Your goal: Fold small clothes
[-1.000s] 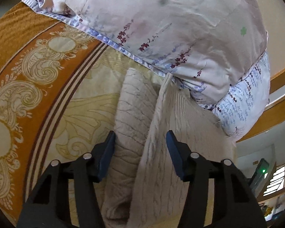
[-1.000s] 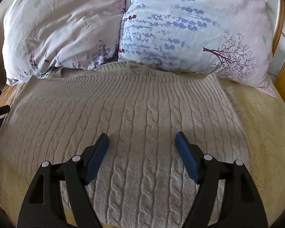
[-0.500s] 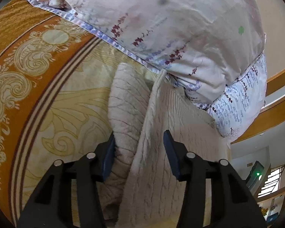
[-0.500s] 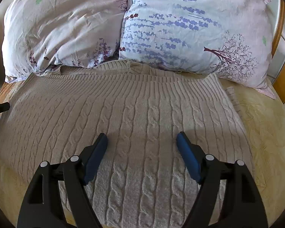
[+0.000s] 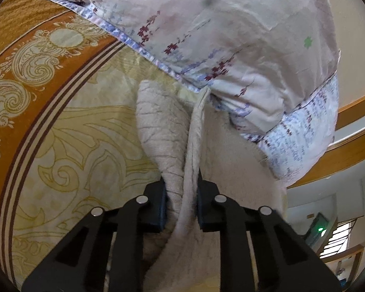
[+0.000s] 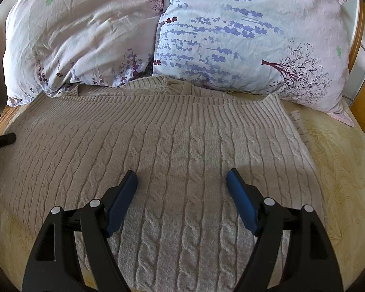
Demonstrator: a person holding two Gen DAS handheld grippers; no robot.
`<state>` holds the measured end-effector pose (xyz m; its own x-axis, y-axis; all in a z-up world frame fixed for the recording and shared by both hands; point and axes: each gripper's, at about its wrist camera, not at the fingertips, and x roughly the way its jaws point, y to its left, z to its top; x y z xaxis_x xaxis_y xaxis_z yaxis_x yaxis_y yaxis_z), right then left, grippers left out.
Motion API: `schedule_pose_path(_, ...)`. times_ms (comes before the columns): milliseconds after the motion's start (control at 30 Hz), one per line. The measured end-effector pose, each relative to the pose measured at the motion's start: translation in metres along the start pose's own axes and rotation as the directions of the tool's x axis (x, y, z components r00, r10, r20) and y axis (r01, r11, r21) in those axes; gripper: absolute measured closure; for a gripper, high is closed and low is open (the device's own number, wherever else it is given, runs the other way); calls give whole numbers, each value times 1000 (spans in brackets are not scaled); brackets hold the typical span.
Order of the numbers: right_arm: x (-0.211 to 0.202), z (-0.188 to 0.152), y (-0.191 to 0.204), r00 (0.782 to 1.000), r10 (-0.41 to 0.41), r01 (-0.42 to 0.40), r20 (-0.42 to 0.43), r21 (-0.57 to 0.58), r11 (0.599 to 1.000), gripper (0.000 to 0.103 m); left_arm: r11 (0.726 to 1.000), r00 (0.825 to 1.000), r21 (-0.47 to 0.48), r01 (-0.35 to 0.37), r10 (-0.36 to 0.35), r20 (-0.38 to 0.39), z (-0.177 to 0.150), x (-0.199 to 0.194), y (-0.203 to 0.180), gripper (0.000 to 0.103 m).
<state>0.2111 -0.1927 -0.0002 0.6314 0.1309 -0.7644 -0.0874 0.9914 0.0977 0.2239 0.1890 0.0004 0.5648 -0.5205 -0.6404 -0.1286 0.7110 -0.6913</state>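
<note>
sweater [image 6: 182, 146]: near end cut off by frame bottom | neck edge tucked under pillows [image 6: 231, 36] | left gripper [image 5: 181, 202]: pads buried in knit

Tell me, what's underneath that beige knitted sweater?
The cable-knit sweater lies on a yellow patterned bedspread, its neckline against two floral pillows. Anything beneath the knit is hidden.
</note>
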Motion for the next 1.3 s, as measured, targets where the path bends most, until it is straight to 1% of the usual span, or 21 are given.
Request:
schedule_pose_path(67, 0, 0, 0, 1000, -1, 1, -2, 0, 1000, 25, 999, 999, 1, 43, -43, 17, 2, -7, -7, 85)
schedule_pose_path(167, 0, 0, 0, 1000, -1, 1, -1, 1, 1000, 25, 996, 995, 28, 90, -92, 38, 3, -15, -25, 86)
schedule_pose_path(333, -2, 1, 0, 1000, 8, -8, -5, 13, 1000, 24, 987, 985, 33, 156, -158, 69, 1, -24, -52, 87)
schedule_pose_path(400, -8, 2, -8, 998, 61, -61, 2, 51, 997, 22, 982, 979, 26, 188, -190, 74, -1, -24, -64, 87)
schedule_pose_path(433, -11, 2, -12, 996, 88, -88, 9, 69, 994, 21, 976, 973, 29, 215, -216, 77, -3, -22, -75, 87)
schedule_pose_path(500, -21, 2, -27, 989, 140, -144, 40, 116, 983, 21, 968, 966, 50, 244, -248, 75, -9, -18, -94, 88)
schedule_pose_path(567, -32, 2, -43, 979, 185, -196, 84, 159, 968, 21, 959, 959, 76, 273, -278, 57, -15, -9, -115, 88)
schedule_pose_path(667, -46, 2, -68, 964, 231, -254, 132, 205, 945, 20, 946, 949, 88, 311, -314, 21, -25, 7, -140, 88)
schedule_pose_path(800, -62, -2, -93, 956, 228, -267, 182, 232, 935, 16, 931, 939, 118, 345, -343, -35, -42, 36, -178, 88)
schedule_pose_path(900, -70, -9, -119, 941, 260, -315, 216, 281, 906, 16, 923, 936, 161, 351, -338, -99, -63, 68, -213, 88)
schedule_pose_path(967, -69, -13, -137, 926, 302, -364, 226, 323, 874, 16, 922, 940, 190, 337, -317, -128, -76, 87, -227, 88)
schedule_pose_path(1033, -64, -16, -148, 908, 353, -415, 226, 360, 836, 16, 928, 949, 219, 301, -268, -168, -95, 111, -239, 88)
schedule_pose_path(1100, -57, -18, -159, 867, 439, -498, 234, 403, 768, 16, 932, 950, 230, 281, -237, -203, -107, 129, -243, 87)
schedule_pose_path(1133, -54, -20, -163, 840, 486, -541, 239, 426, 725, 16, 932, 947, 232, 277, -223, -233, -114, 140, -246, 87)
schedule_pose_path(1200, -44, -18, -166, 795, 558, -598, 237, 455, 660, 16, 927, 933, 238, 290, -218, -287, -126, 154, -250, 84)
schedule_pose_path(1233, -40, -17, -167, 779, 581, -614, 234, 468, 635, 16, 917, 915, 226, 329, -250, -316, -129, 156, -251, 84)
schedule_pose_path(1267, -36, -17, -167, 762, 609, -629, 221, 478, 613, 16, 903, 892, 206, 376, -293, -346, -129, 156, -251, 85)
schedule_pose_path(1300, -34, -16, -167, 751, 625, -636, 212, 485, 600, 15, 892, 872, 190, 409, -322, -368, -129, 153, -251, 88)
